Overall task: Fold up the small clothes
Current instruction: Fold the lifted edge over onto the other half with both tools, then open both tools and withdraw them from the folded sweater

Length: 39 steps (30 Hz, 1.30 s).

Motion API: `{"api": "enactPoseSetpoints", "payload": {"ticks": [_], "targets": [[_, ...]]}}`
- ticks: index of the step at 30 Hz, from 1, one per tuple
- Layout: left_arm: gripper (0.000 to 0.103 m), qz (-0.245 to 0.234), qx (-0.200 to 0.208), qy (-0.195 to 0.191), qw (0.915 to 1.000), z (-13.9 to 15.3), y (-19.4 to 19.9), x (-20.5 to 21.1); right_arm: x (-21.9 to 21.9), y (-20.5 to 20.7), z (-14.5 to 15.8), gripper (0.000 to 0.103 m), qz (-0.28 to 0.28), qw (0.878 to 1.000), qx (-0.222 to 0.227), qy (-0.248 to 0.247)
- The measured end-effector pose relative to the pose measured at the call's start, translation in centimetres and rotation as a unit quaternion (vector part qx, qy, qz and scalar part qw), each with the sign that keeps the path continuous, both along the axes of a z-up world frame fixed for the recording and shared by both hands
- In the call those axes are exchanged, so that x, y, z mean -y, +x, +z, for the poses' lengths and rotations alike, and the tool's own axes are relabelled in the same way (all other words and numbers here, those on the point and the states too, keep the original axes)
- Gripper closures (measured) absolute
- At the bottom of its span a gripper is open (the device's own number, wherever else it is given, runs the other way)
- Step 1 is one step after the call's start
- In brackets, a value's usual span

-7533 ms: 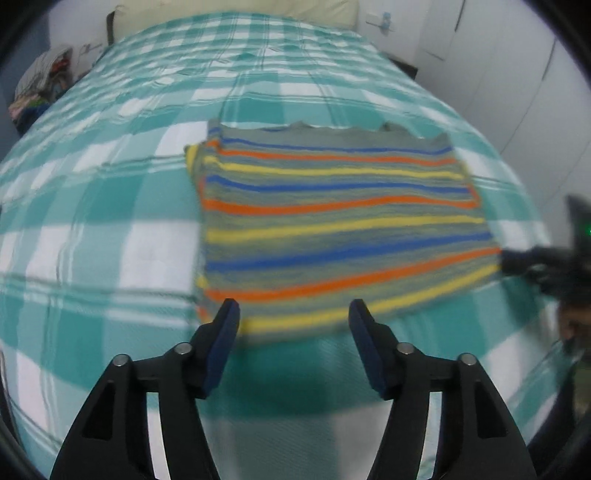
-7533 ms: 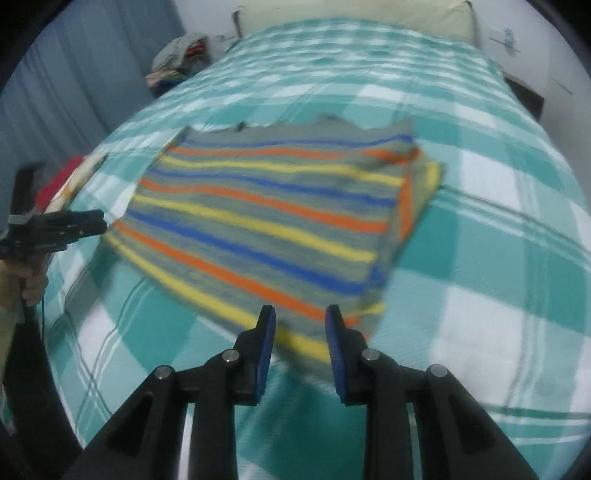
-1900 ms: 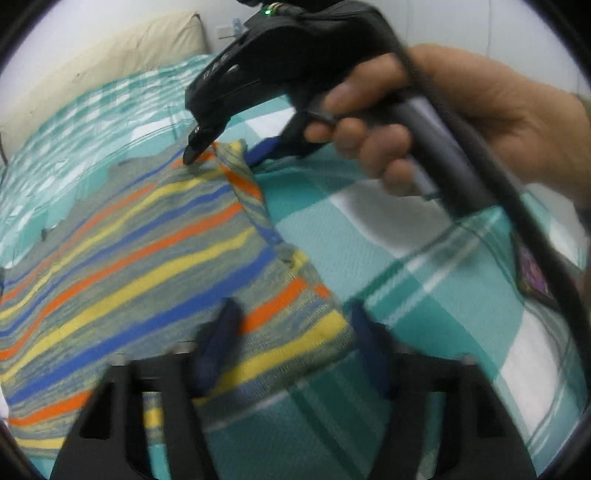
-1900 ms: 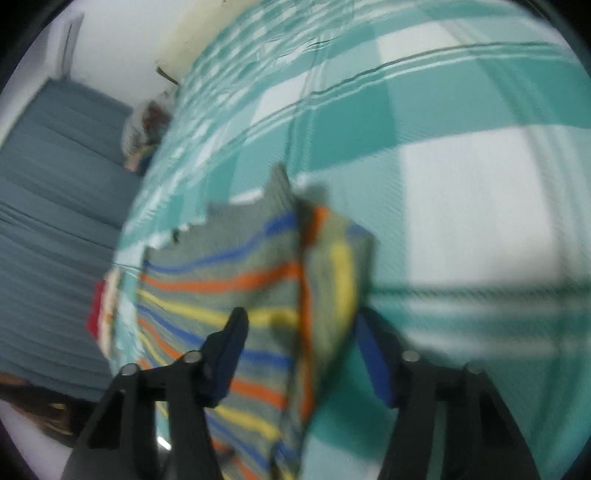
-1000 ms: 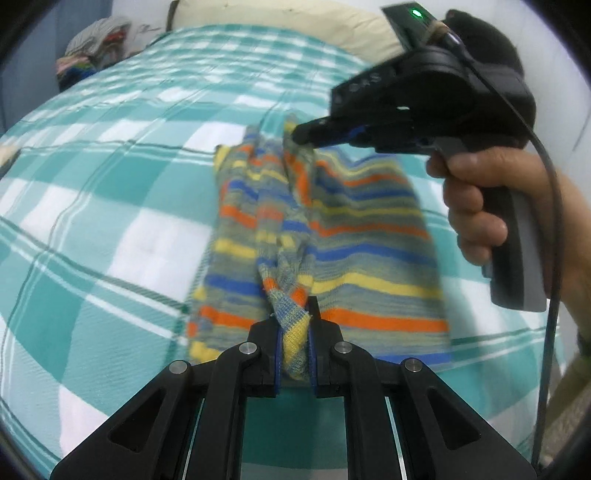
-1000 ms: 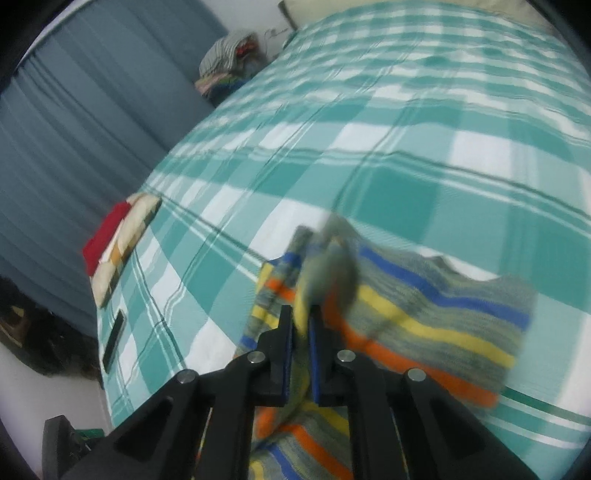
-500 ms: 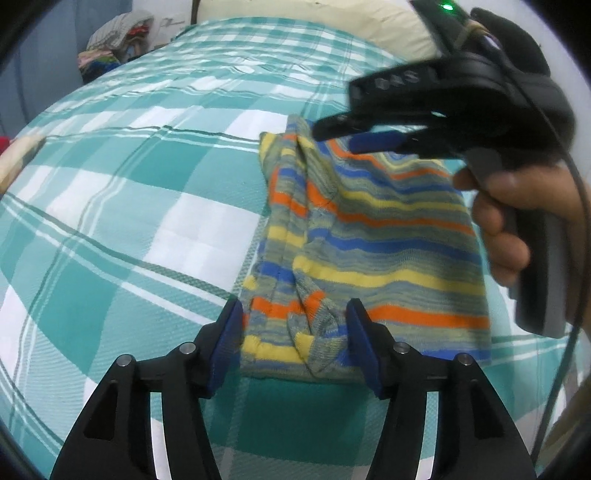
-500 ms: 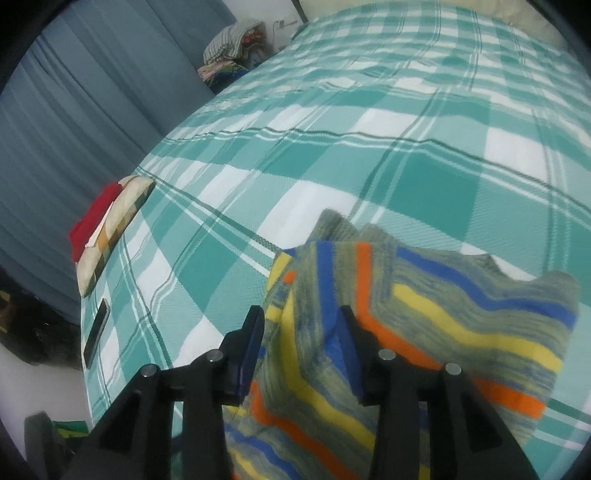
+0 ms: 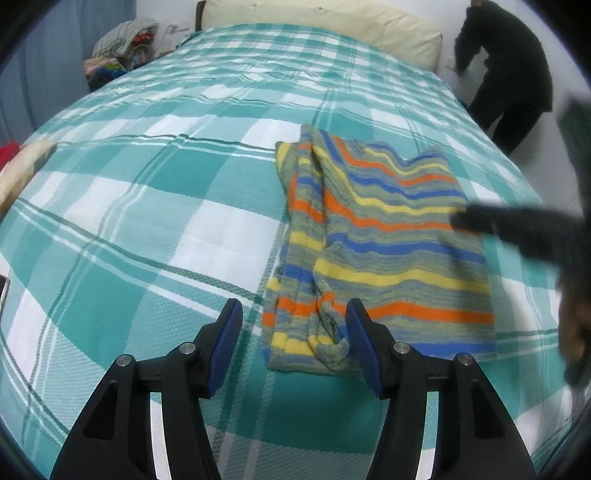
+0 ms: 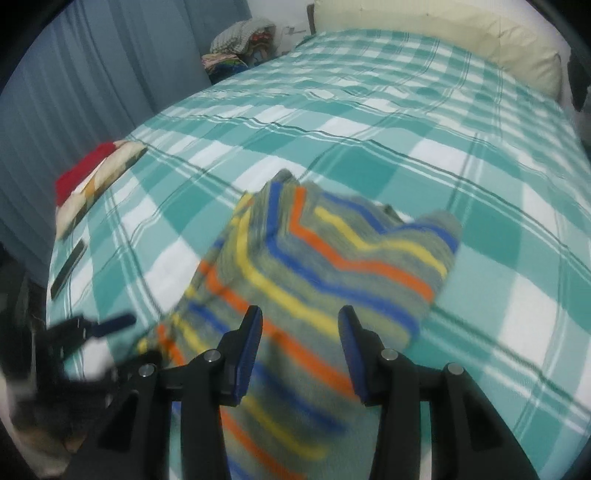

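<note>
Your left gripper (image 9: 293,343) stands released, its blue pads either side of the near edge of the striped knit sweater (image 9: 384,236) without pressing it. The sweater lies folded on the teal checked bedspread (image 9: 155,206), one long side bunched into a ridge. Your right gripper (image 10: 300,350) is also released, poised over the sweater's stripes, gripping nothing

a bed (image 9: 155,206) in a teal and white checked cover carries the folded striped knit (image 9: 373,236) at centre-right. a cream pillow (image 9: 321,22) lies at twelve o'clock. at nine o'clock sit a red and cream folded cloth (image 10: 92,184) and a dark flat object (image 10: 68,269).
</note>
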<state>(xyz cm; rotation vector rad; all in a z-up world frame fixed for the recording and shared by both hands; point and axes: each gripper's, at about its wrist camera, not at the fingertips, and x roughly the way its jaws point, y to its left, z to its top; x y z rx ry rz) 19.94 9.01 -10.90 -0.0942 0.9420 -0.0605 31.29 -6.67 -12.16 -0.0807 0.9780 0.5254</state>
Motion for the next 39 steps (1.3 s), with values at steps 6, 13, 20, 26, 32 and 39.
{"api": "enactPoseSetpoints", "payload": {"ticks": [6, 13, 20, 26, 32, 39], "targets": [[0.042, 0.018, -0.001, -0.037, 0.9991, 0.9, 0.5, -3.2, 0.2, -5.1, -5.3, 0.059, 0.000, 1.000, -0.029, 0.004], [0.030, -0.044, -0.003, -0.068, 0.9967, 3.1, 6.4, -1.7, 1.6, -6.3, -2.8, 0.060, 0.010, 1.000, -0.001, 0.006], [0.038, -0.045, -0.039, -0.002, 0.9982, -0.5, 13.4, 2.1, 4.3, 1.8, 0.6, 0.060, -0.075, 0.995, 0.032, 0.059], [0.032, -0.029, -0.042, 0.007, 0.9987, -3.4, 14.0, 1.2, 1.4, 4.6, -5.4, 0.059, -0.078, 0.995, -0.040, 0.041], [0.032, -0.024, -0.020, 0.027, 0.9991, -1.3, 11.8, 0.1, 0.7, 1.4, -2.8, 0.059, -0.095, 0.995, 0.021, 0.028], [0.032, -0.046, -0.012, 0.030, 0.9984, 0.7, 7.0, -1.3, 0.0, -5.0, -1.7, 0.059, -0.080, 0.996, 0.033, 0.035]]}}
